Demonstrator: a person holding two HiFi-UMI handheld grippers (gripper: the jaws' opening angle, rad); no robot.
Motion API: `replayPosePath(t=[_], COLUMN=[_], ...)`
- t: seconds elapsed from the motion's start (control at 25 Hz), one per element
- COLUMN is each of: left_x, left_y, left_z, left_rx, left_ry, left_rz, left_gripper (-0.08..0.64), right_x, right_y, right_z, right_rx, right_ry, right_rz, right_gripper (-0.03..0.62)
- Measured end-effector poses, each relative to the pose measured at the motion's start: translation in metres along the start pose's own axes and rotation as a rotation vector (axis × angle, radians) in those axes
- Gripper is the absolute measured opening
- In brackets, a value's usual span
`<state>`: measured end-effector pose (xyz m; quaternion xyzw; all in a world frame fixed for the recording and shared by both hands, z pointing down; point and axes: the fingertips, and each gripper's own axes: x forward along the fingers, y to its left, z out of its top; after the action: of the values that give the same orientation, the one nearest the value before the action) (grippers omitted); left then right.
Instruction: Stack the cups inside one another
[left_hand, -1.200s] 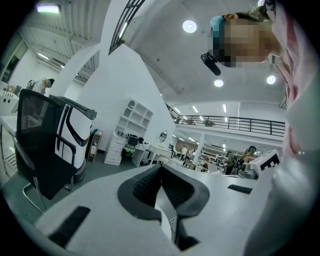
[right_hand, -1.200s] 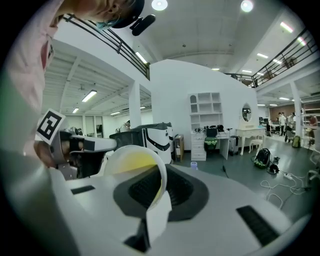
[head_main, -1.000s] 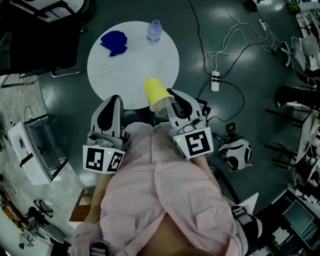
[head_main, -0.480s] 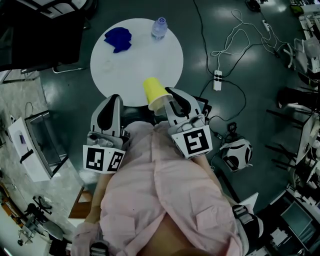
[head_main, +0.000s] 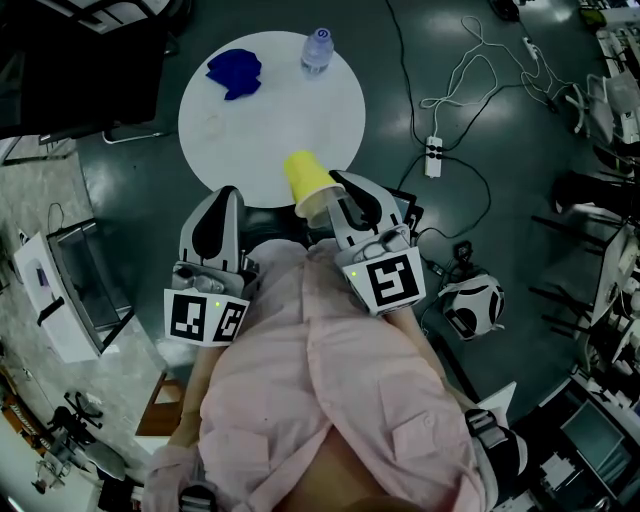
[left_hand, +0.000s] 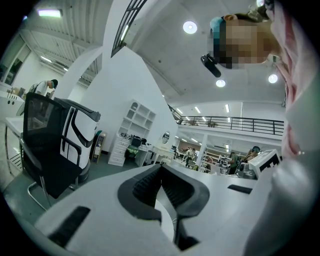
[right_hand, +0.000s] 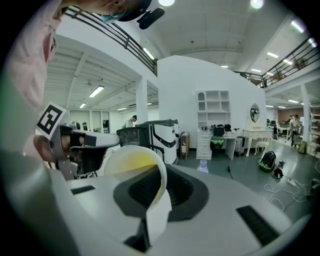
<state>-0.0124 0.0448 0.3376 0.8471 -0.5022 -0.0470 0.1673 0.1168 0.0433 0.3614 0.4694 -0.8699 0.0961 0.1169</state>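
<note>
A yellow cup (head_main: 306, 180) is held tilted over the near edge of the round white table (head_main: 270, 110), bottom pointing toward the table. My right gripper (head_main: 334, 198) is shut on its rim. In the right gripper view the cup's wall (right_hand: 134, 165) sits pinched between the jaws of the right gripper (right_hand: 159, 186), its open mouth facing the camera. My left gripper (head_main: 221, 200) hangs beside it to the left, off the table's edge. In the left gripper view this gripper (left_hand: 161, 174) has its pads together with nothing between them.
On the table's far side lie a dark blue crumpled object (head_main: 234, 72) and a clear water bottle (head_main: 318, 48), also seen as the bottle (right_hand: 202, 166). A power strip and cables (head_main: 432, 155) lie on the floor to the right. A black chair (left_hand: 50, 145) stands nearby.
The yellow cup and right gripper have drifted slightly up and left toward the table. The left gripper has hardly moved.
</note>
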Motion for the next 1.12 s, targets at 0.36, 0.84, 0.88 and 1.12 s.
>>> replayPosePath(t=[0.36, 0.84, 0.88, 1.12], left_x=[-0.005, -0.012, -0.013, -0.015], left_y=[0.0, 0.001, 0.001, -0.002], left_z=[-0.002, -0.001, -0.001, -0.001], left_rx=[-0.005, -0.003, -0.003, -0.003], left_ry=[-0.007, -0.015, -0.016, -0.017], left_rz=[0.008, 0.02, 0.02, 0.018], left_gripper=[0.018, 0.018, 0.018, 0.018], right_x=[-0.003, -0.004, -0.005, -0.008], right_y=[0.005, 0.009, 0.009, 0.01], right_z=[0.0, 0.001, 0.001, 0.001], right_rx=[-0.035, -0.036, -0.037, -0.036], right_ry=[0.013, 0.007, 0.006, 0.006], right_rz=[0.015, 0.02, 0.02, 0.018], right_gripper=[0.041, 0.041, 0.041, 0.041])
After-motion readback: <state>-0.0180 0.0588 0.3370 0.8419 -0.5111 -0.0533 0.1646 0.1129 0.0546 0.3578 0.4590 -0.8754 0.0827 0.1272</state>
